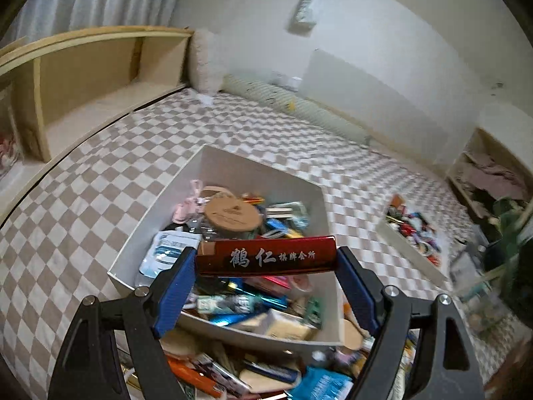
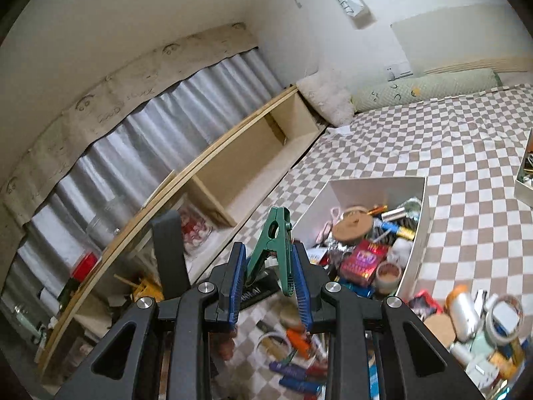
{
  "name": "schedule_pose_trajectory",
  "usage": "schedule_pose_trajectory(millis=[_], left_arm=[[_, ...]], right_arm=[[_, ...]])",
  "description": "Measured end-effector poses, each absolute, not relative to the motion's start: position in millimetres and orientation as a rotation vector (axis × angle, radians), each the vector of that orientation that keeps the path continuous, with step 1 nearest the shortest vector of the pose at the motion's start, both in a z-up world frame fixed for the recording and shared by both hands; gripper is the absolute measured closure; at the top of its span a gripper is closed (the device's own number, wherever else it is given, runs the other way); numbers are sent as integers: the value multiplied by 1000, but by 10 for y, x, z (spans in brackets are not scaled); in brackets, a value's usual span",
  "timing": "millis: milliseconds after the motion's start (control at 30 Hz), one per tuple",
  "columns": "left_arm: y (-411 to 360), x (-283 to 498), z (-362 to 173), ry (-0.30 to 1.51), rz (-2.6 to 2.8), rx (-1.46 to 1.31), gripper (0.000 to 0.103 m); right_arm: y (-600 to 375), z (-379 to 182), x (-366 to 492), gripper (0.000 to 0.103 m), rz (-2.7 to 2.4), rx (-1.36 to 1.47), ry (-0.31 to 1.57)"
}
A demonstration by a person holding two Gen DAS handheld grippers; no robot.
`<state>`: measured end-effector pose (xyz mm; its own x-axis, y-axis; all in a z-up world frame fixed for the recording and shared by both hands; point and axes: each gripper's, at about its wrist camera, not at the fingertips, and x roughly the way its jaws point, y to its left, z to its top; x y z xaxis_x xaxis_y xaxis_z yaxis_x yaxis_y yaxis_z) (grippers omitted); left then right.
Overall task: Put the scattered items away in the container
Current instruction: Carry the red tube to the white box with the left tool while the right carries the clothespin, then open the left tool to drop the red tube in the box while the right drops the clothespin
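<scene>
Left gripper (image 1: 266,260) pinching the rigid, glossy red lighter (image 1: 266,256) end to end, container (image 1: 160,200) at twelve o'clock; right gripper (image 2: 269,276) fingers clamp a light green clip (image 2: 274,243).

The pile of small things (image 1: 253,373) under the left fingers (image 1: 176,286) is blurry and partly hidden.

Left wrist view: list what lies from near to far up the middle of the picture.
Loose clutter → left gripper gripping red box → white container → checkered cover → green bolster → wall.
</scene>
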<state>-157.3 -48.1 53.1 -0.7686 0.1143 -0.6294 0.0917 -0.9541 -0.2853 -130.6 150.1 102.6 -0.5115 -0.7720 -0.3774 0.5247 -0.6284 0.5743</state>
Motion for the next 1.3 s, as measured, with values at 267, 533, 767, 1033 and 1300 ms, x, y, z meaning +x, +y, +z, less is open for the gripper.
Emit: schedule_pose_trajectory(millis=[267, 533, 767, 1033, 1300], left_arm=[[-619, -1822, 100, -392, 2969, -1208, 20], [-725, -1976, -227, -343, 2975, -1320, 20], [-766, -2048, -309, -285, 2979, -1339, 20], [-755, -2110, -388, -147, 2958, -1370, 20], [-797, -2112, -359, -202, 2936, -1347, 13]], right_arm=[[1486, 942, -1795, 74, -2193, 872, -492], [1359, 750, -2344, 74, -2236, 974, -473], [1169, 536, -2811, 74, -2312, 1105, -340], [952, 277, -3249, 74, -2412, 1236, -84], [902, -25, -3598, 74, -2497, 1326, 12]])
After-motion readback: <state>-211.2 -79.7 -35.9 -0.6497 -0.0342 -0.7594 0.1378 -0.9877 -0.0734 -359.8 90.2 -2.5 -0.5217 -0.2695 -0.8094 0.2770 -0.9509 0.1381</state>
